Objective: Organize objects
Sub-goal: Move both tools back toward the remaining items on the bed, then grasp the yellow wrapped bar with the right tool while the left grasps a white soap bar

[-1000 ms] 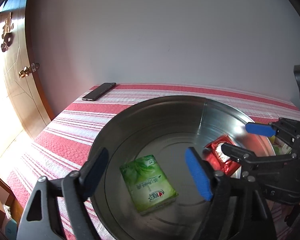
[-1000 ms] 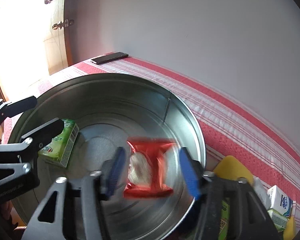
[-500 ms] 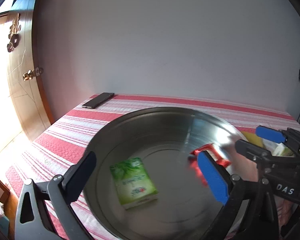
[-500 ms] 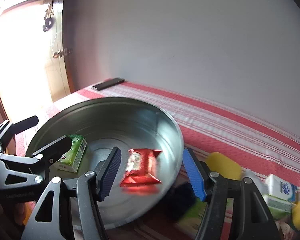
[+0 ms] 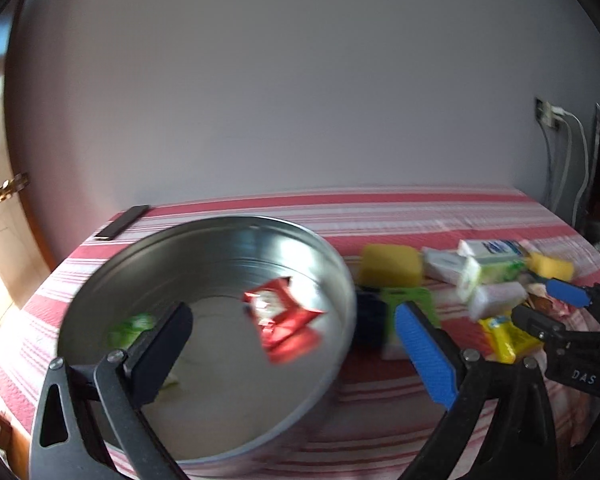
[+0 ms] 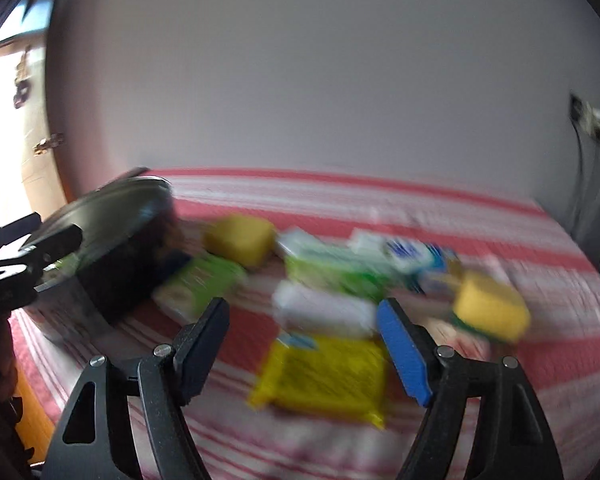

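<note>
Our right gripper (image 6: 302, 344) swung from basin (image 5: 340, 280) toward table's right-edge pile, jaws opening, empty; left gripper (image 5: 296, 340) wide, empty; red packet (image 5: 284, 316) in basin.

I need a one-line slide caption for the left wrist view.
Open left gripper over metal basin holding a red packet.

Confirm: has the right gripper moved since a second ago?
Yes. The right gripper, its jaws opening and empty, has swung rightward from over the round metal basin to above the yellow packet.
</note>
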Available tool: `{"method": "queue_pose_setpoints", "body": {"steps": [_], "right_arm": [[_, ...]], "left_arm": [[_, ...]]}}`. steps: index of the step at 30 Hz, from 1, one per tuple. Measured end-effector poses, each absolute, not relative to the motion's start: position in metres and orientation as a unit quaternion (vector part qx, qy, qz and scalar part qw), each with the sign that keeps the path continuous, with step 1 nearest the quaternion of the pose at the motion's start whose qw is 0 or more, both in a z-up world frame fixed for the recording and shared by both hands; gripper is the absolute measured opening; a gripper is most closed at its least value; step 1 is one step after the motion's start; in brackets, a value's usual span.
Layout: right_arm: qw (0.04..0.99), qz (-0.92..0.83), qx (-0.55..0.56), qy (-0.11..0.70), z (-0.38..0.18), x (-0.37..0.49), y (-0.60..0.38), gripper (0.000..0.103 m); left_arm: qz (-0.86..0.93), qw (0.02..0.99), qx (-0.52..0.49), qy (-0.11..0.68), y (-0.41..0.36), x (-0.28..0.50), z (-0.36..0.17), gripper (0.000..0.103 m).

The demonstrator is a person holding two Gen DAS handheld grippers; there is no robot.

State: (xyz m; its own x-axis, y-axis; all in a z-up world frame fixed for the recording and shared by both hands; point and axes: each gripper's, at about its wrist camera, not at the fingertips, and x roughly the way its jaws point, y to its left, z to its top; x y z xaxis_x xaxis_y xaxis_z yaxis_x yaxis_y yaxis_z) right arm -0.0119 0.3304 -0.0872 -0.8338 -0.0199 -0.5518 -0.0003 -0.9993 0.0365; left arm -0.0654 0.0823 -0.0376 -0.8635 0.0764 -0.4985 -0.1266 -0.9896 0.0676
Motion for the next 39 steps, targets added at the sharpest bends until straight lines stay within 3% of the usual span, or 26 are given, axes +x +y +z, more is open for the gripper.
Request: {"method": "queue_pose_setpoints", "body": {"steps": [20, 33, 39], "right_arm": [[0.007, -0.927, 0.376, 0.005, -0.114, -0.029, 0.333, 0.076], [0.011, -0.952, 0.305, -0.027, -0.101, -0.001, 0.346, 0.071], [-0.049, -0.969, 0.238, -0.046, -0.081, 0.021, 0.376, 0.071]], "left_arm": [[0.956, 0.092, -0.268, 0.076, 0.119, -0.056, -0.051, 0.103], [0.95, 0.11, -0.278, 0.084, 0.147, -0.06, -0.055, 0.103], [0.945, 0.128, -0.288, 0.087, 0.185, -0.064, -0.055, 0.103]]}}
